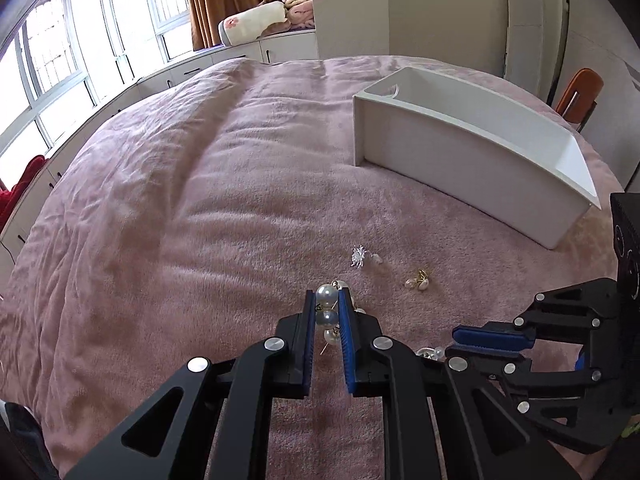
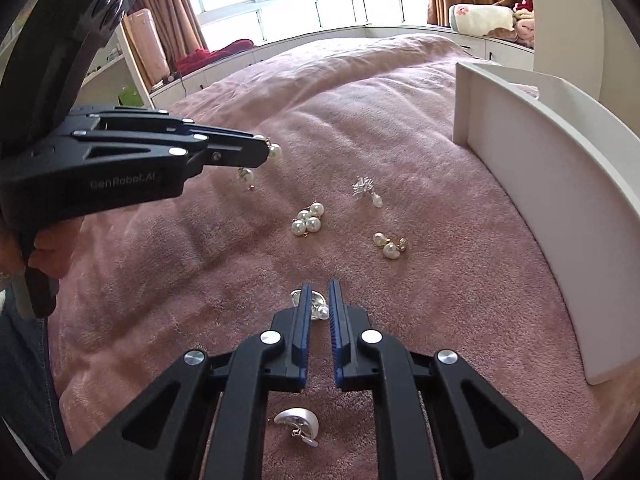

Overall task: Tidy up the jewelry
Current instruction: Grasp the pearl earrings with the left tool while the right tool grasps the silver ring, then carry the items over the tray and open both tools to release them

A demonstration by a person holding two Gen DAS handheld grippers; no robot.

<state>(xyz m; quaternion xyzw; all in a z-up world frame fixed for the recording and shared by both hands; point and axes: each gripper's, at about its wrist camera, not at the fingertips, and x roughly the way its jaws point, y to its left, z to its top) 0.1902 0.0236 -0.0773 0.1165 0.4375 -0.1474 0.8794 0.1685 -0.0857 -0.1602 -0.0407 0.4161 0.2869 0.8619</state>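
Observation:
My left gripper (image 1: 327,300) is shut on a pearl drop earring (image 1: 326,312) and holds it above the pink blanket; the right wrist view shows it (image 2: 264,152) with pearls hanging. My right gripper (image 2: 319,292) is nearly closed around a silver earring with a small pearl (image 2: 318,306) lying on the blanket; whether it grips it I cannot tell. On the blanket lie a pearl cluster earring (image 2: 307,220), a silver spiky earring (image 2: 366,190), a gold and pearl earring (image 2: 390,245) and a white crescent earring (image 2: 298,420). A white box (image 1: 472,148) stands to the right.
The pink blanket (image 1: 200,208) covers a bed. White cabinets and windows run along the far side. An orange chair (image 1: 580,92) stands behind the box. The white box wall (image 2: 560,208) is close on the right in the right wrist view.

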